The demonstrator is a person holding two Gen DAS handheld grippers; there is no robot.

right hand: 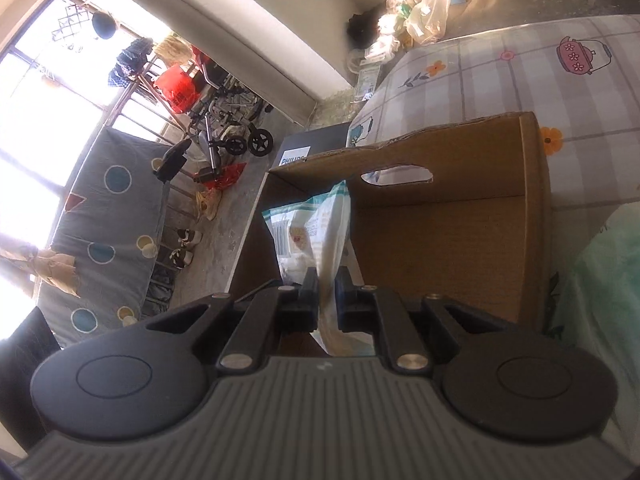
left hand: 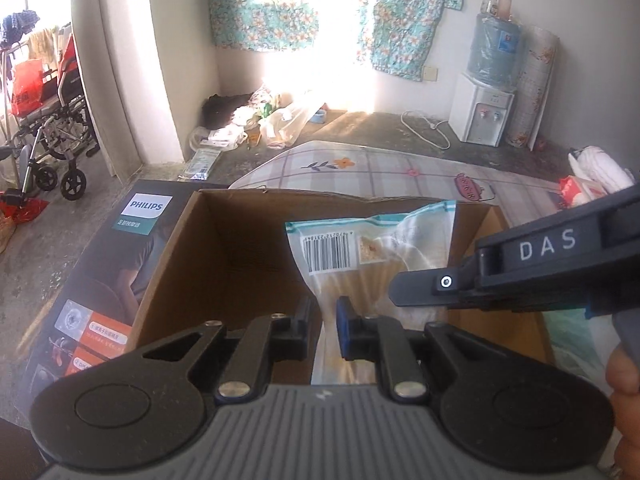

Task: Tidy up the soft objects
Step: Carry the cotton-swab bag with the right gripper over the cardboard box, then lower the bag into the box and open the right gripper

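The plastic bag (left hand: 362, 258) looks light, soft and crinkly, a bit slippery, so its flat edge seems the best place to pinch. It hangs in the middle of the frame, over the open cardboard box (left hand: 224, 248). The left tongs (left hand: 322, 330) and the right tongs (right hand: 327, 300) are both squeezed tight on its thin lower edge.
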